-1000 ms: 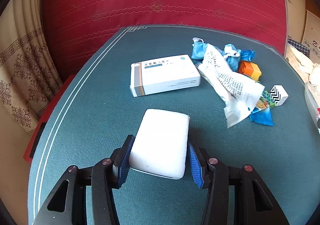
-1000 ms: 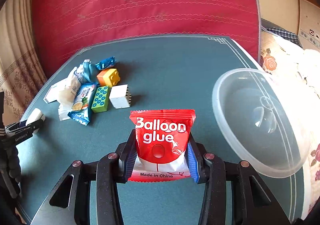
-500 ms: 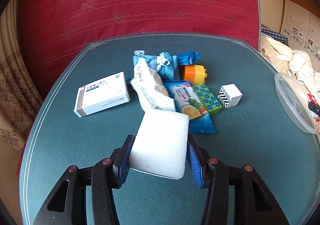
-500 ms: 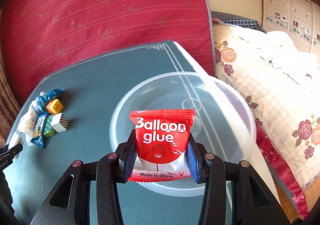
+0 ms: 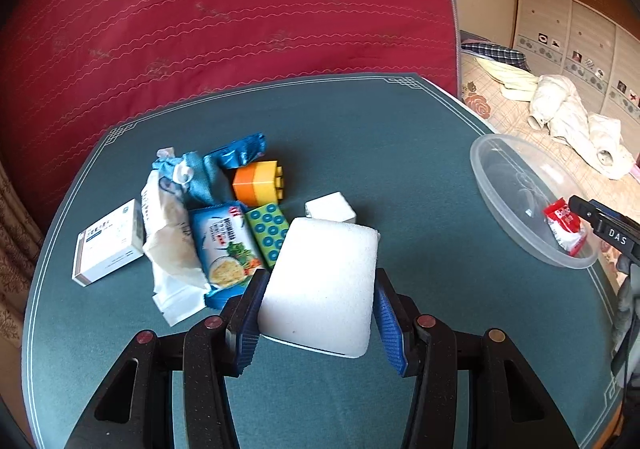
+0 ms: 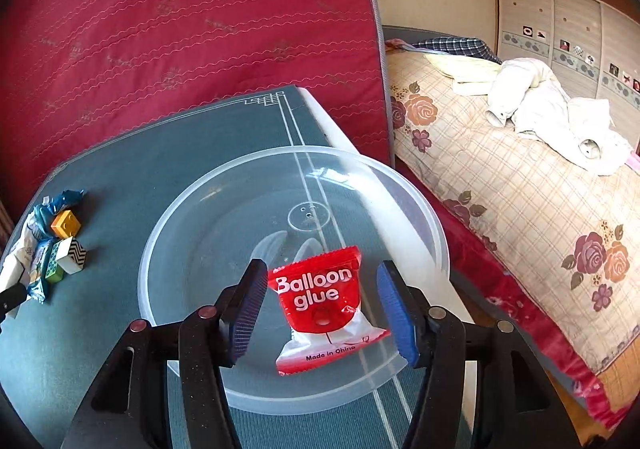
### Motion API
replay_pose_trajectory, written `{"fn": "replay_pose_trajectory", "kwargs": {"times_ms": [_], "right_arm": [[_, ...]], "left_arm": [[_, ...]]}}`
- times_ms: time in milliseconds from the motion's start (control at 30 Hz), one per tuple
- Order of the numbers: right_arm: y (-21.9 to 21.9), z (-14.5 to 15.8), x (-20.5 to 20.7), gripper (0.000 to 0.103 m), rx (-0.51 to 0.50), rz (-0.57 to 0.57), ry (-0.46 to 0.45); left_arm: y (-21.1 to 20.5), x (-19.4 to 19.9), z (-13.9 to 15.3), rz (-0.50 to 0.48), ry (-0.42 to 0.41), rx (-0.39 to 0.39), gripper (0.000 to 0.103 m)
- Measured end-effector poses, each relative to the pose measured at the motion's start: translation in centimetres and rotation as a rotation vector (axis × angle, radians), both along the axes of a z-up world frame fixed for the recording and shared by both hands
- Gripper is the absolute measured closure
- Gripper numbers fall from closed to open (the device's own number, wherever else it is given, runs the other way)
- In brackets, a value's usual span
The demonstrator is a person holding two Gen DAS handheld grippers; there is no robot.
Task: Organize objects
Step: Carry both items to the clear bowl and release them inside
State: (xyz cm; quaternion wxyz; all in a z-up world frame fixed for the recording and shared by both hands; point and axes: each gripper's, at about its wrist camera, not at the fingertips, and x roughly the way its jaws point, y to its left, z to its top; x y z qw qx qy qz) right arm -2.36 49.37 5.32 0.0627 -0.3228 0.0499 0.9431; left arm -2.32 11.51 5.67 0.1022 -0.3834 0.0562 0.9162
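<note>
Balloon glue packet [image 6: 326, 305] sits inside the clear plastic bowl [image 6: 192, 209] at the table's right end, and the right hand-held gripper [image 6: 326, 309] has its jaws spread wide on either side of it, neither pad touching the foil. Looks like a release in progress, so the sensible play is to lift straight up and back without a pad snagging the packet's crimped edge or nudging the light bowl, which overhangs the table [image 6: 120, 153] edge on the bed side and could tip. Over on the other side, the left hand-held gripper [image 5: 320, 305] is clamped on the white sponge [image 5: 324, 281], both blue pads pressed into its flanks, held above the table just in front of the pile. That one presumably heads for the same bowl next; foam gives, so a firm squeeze and a level carry should do.

Now the murky bits. The sponge blocks much of the white cube [image 5: 331, 207] and the near end of the green studded block [image 5: 269, 231]. The snack packet [image 5: 224, 245], white bag [image 5: 168, 233] and blue wrappers [image 5: 236, 153] overlap, so what lies beneath them is unclear. The medicine box [image 5: 108, 245] print is unreadable. Whether the glue packet lies flat or leans on the bowl wall, I can't tell.
</note>
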Motion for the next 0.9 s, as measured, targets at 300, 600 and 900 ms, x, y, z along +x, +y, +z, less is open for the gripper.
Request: {"fn": "replay_pose_trajectory", "kwargs": {"times_ms": [300,600,900], "right_arm": [[0.9,1.4,1.0,0.041,0.012,-0.041,0.083],[2.3,1.7,1.0,0.04,-0.02,-0.071,0.092],[3.3,2.1,1.3,0.039,-0.044,-0.109,0.111]], "left_arm": [[6.6,-1.3,0.7,-0.134,0.004,0.033,0.05],[13.7,-2.1,0.5,-0.293,-0.009,0.053,0.05],[18.7,-2.7,-0.1,-0.4,-0.023,0.096,0.048]]}}
